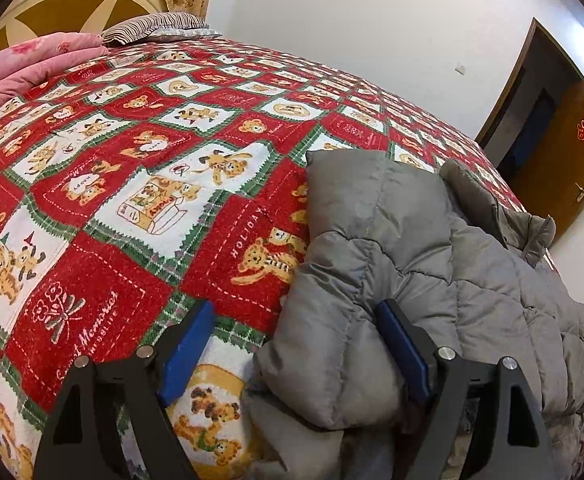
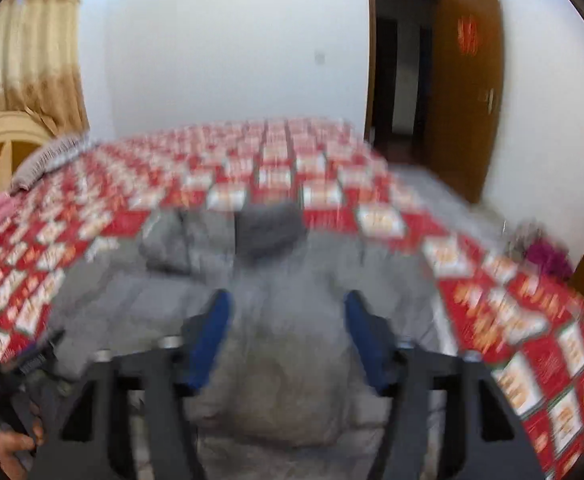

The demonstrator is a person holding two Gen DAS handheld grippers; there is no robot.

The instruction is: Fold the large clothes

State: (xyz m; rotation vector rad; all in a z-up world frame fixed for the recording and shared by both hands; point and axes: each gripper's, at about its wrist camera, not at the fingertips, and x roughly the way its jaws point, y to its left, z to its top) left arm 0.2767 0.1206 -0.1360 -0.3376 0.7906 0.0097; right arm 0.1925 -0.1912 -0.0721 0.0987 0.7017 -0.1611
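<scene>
One puffy grey quilted jacket (image 1: 432,280), bunched

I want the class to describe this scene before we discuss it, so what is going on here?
A person with tongs in each hand is working on a grey quilted puffer jacket lying on a bed with a red, white and green teddy-bear patchwork bedspread. The left tongs are open around a puffy fold at the jacket's near edge. The right tongs are open above the jacket; that view is blurred. The jacket looks partly folded.
</scene>
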